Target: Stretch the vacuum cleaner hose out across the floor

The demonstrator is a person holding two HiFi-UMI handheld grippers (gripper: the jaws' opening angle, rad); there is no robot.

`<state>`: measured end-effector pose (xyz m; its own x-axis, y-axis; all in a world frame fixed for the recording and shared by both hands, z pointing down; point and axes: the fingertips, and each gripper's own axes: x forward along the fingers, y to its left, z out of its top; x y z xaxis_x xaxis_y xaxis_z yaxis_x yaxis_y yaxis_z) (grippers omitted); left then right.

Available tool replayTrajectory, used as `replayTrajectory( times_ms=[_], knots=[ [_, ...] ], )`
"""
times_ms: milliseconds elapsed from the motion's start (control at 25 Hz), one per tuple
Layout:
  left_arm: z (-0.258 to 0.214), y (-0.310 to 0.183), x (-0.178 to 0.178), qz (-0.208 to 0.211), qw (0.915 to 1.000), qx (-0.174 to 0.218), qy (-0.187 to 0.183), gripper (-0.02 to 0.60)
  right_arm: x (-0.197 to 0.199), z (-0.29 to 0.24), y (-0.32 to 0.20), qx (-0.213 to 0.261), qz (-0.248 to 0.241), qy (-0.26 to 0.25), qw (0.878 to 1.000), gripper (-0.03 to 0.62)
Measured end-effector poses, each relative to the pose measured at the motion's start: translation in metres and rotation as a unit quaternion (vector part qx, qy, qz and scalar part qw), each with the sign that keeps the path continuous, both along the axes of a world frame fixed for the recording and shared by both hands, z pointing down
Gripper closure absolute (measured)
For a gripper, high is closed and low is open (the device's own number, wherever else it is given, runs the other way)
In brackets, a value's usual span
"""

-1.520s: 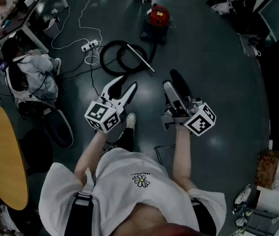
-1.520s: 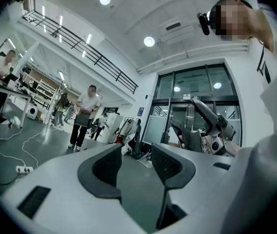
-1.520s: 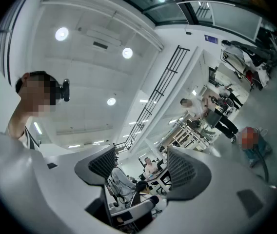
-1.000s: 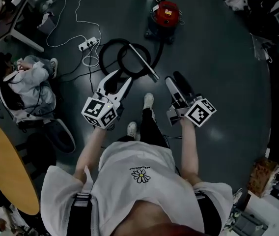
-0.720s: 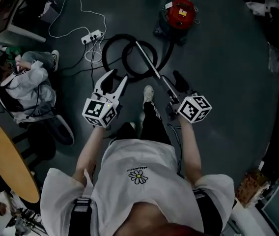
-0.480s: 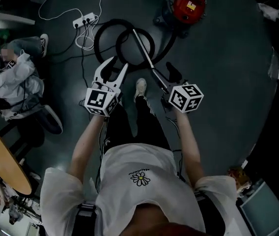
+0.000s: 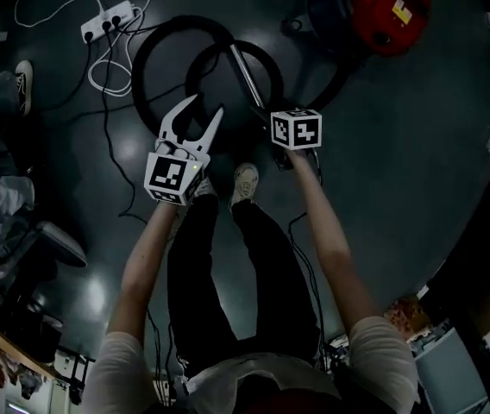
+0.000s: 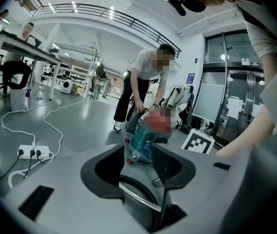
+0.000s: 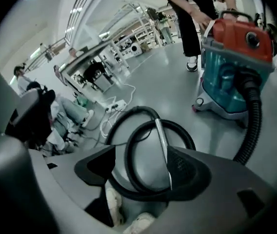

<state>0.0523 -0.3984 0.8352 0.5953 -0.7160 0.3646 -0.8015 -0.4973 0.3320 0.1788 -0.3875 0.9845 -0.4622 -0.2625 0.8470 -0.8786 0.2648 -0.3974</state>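
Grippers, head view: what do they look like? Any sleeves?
Left gripper: white forked jaws with black inner pads. Right gripper: grey body, black textured pads. Each carries a white cube with black square markers. Short white sleeves, forearms bare.

The vacuum cleaner [image 9: 228, 67] has a red lid over a teal body. Its hose [image 9: 252, 113] is black; the wand [image 9: 161, 140] is silver. The left gripper [image 7: 204, 106] is white; its cube and that of the right gripper [image 9: 141, 169] carry black-and-white square markers. The floor [image 7: 400, 162] is glossy dark grey; the power strip [image 7: 109, 17] is white.
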Motion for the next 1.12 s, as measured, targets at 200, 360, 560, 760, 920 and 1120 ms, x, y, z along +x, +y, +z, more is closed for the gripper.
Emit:
replayTrajectory(
  times_ms=[200, 360, 560, 760, 920, 1120],
  knots=[
    [0.118, -0.017, -0.011, -0.015, 0.9992, -0.033, 0.015, 0.407, 0.0, 0.161, -0.026, -0.073, -0.052, 0.074, 0.993, 0.252],
    [0.164, -0.01, -0.034, -0.036, 0.9983, -0.045, 0.012, 0.407, -0.005, 0.239, -0.033, -0.101, -0.104, 0.15, 0.978, 0.252],
    [0.189, 0.013, -0.05, -0.033, 0.9972, -0.066, 0.005, 0.407, 0.019, 0.292, 0.001, -0.145, -0.171, 0.257, 0.94, 0.279],
    [0.168, 0.013, -0.067, -0.033, 0.9966, -0.075, -0.006, 0.407, 0.024, 0.247, -0.015, -0.102, -0.143, 0.287, 0.942, 0.49],
    [0.068, 0.004, -0.07, -0.029, 0.9984, -0.047, -0.013, 0.407, 0.032, 0.13, -0.051, -0.026, -0.19, 0.341, 0.921, 0.49],
    [-0.116, -0.011, -0.069, -0.032, 0.9989, 0.015, -0.03, 0.407, 0.04, -0.08, -0.099, 0.096, -0.299, 0.416, 0.853, 0.49]
  ],
)
